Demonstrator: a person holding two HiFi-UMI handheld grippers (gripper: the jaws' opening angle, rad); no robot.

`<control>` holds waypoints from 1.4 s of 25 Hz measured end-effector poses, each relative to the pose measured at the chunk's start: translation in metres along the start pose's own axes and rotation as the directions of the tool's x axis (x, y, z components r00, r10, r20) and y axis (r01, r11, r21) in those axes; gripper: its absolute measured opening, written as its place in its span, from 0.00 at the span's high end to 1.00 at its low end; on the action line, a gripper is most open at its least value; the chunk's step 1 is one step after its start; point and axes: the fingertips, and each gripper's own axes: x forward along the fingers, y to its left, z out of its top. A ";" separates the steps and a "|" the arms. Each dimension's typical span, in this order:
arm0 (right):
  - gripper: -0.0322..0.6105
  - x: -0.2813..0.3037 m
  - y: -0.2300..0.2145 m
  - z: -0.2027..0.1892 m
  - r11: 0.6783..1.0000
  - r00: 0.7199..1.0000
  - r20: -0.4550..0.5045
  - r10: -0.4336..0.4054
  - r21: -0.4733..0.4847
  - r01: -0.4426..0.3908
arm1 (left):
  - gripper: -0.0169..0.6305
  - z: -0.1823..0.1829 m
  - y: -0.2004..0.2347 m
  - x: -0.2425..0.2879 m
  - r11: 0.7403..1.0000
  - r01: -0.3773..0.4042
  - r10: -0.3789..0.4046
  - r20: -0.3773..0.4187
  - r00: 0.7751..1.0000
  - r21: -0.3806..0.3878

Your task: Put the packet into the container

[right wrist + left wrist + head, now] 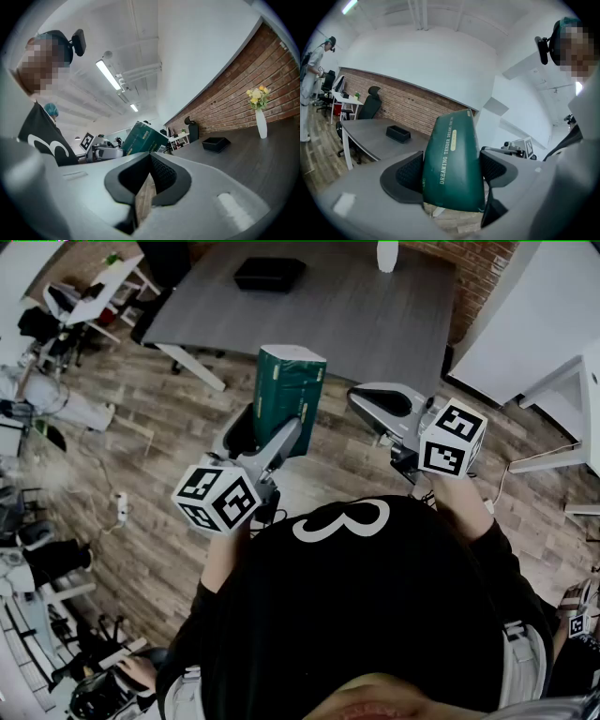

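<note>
Our left gripper pinches the green packet upright in the air, just short of the grey table. Our right gripper has its jaws pressed together, empty. The black container sits on the table's far side.

Glossy green packet, matt grey wood-grain table, wooden plank floor, rough brick wall
</note>
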 end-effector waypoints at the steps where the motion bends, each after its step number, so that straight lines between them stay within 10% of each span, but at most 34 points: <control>1: 0.95 0.002 -0.001 0.000 1.000 1.000 0.001 0.000 0.000 0.000 | 0.36 0.000 0.001 0.001 1.000 0.002 -0.002 0.000 1.000 0.002; 35: 0.95 0.133 -0.008 -0.055 0.987 0.996 -0.080 0.048 0.159 -0.035 | 0.36 -0.013 0.141 -0.030 0.989 -0.053 0.047 -0.043 0.998 -0.140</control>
